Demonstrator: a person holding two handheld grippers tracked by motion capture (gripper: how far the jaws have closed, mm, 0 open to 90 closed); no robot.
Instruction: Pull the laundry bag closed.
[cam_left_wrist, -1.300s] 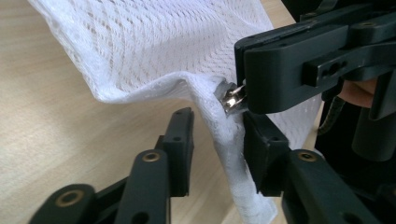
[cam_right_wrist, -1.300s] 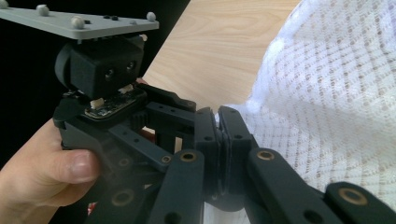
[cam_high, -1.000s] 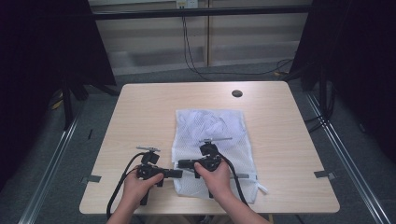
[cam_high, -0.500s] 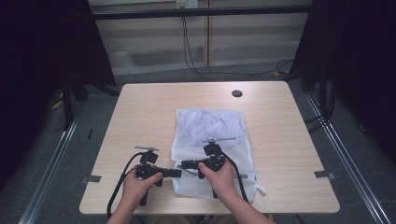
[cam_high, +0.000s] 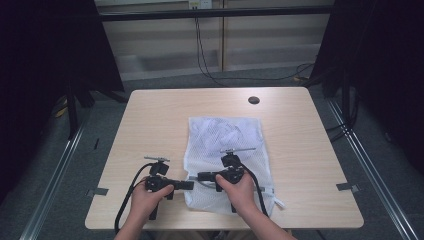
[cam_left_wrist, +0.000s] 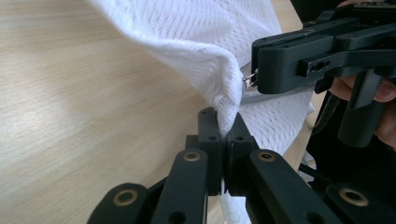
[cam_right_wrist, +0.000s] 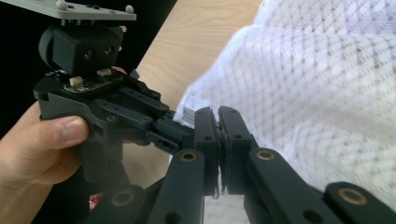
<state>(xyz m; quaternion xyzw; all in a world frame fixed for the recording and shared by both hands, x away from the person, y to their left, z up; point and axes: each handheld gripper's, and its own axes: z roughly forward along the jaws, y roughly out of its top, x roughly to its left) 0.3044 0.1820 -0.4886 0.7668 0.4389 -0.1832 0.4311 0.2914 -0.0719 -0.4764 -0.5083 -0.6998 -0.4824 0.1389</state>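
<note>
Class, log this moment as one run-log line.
left hand-held gripper: shut on mesh bag corner | right hand-held gripper: shut on zipper pull | table

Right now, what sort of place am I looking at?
Probably a lab or recording studio rather than a home: a bare wooden table ringed by black curtains, cables trailing down the back wall, and a white mesh bag being handled with hand-held grippers.
</note>
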